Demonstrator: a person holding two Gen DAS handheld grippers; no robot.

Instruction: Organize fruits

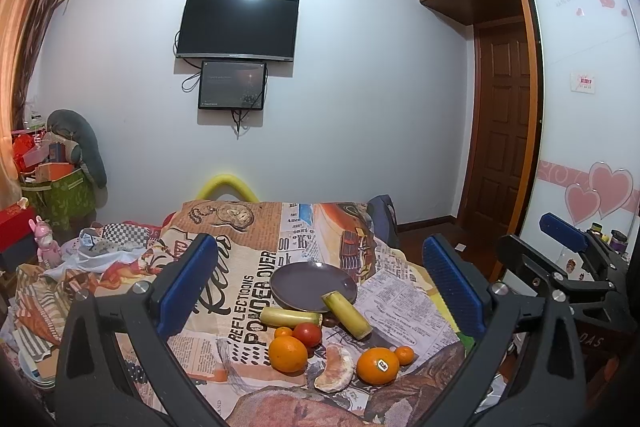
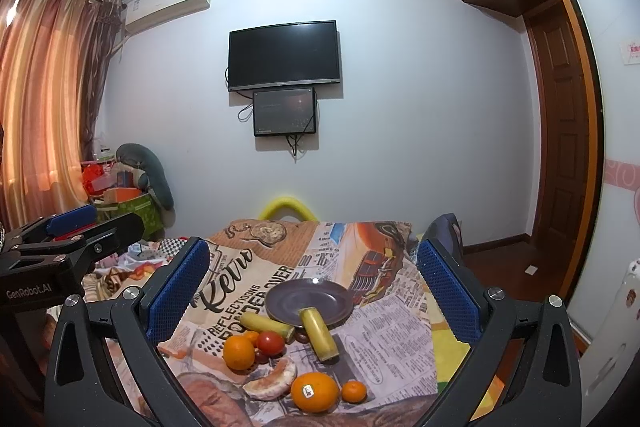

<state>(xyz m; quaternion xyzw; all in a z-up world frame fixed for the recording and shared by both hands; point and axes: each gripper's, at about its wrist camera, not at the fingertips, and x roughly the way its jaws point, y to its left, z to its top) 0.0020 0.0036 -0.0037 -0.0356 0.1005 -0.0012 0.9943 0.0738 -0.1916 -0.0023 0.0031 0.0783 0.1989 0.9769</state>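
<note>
A dark purple plate (image 1: 312,283) (image 2: 308,299) lies on the newsprint cloth. Two yellow-green cane pieces (image 1: 347,315) (image 2: 319,334) lie at its near rim, one leaning on it. In front lie a red tomato (image 1: 307,334) (image 2: 270,342), an orange (image 1: 287,354) (image 2: 239,352), a stickered orange (image 1: 377,366) (image 2: 314,391), a small tangerine (image 1: 404,355) (image 2: 354,391) and a pomelo segment (image 1: 335,369) (image 2: 270,379). My left gripper (image 1: 320,283) and right gripper (image 2: 312,291) are open, empty, above the fruit.
The cloth-covered table (image 1: 248,267) ends in a far edge with a yellow foam arch (image 1: 226,185) behind it. Clutter and a pink toy (image 1: 48,247) lie at the left. The right gripper shows at the right of the left wrist view (image 1: 568,259).
</note>
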